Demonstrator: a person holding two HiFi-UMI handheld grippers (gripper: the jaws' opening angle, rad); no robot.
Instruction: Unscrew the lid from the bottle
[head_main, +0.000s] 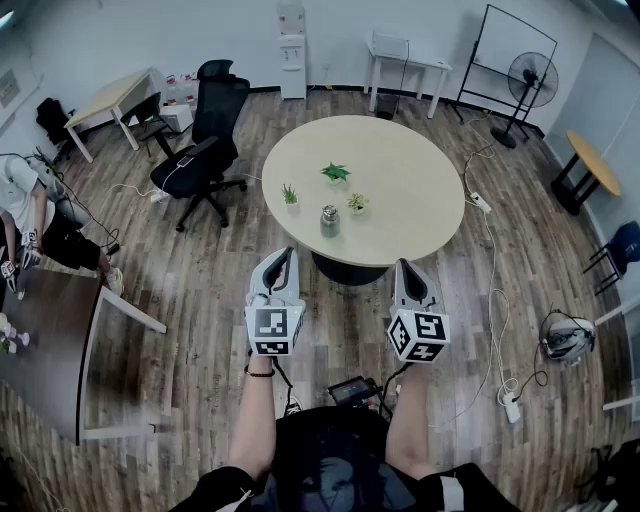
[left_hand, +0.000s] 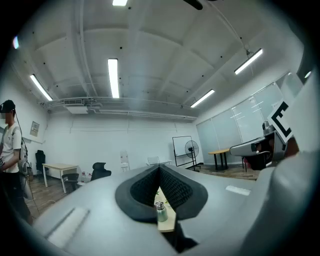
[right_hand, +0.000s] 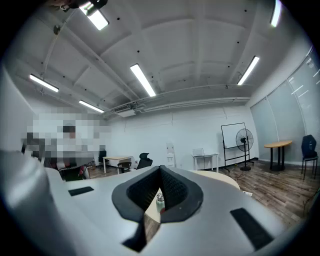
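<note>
One bottle (head_main: 329, 220), three plants (head_main: 335, 172), one table (head_main: 410, 160); left claw (head_main: 287, 254), right claw (head_main: 405, 266) pressed together.

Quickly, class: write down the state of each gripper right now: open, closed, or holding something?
Left gripper: closed, holding nothing.
Right gripper: closed, holding nothing.

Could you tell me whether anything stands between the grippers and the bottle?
Nothing visible does. The bottle stands on the table toward its near edge, the small plants beside and behind it; the left gripper and right gripper face it across the floor.
</note>
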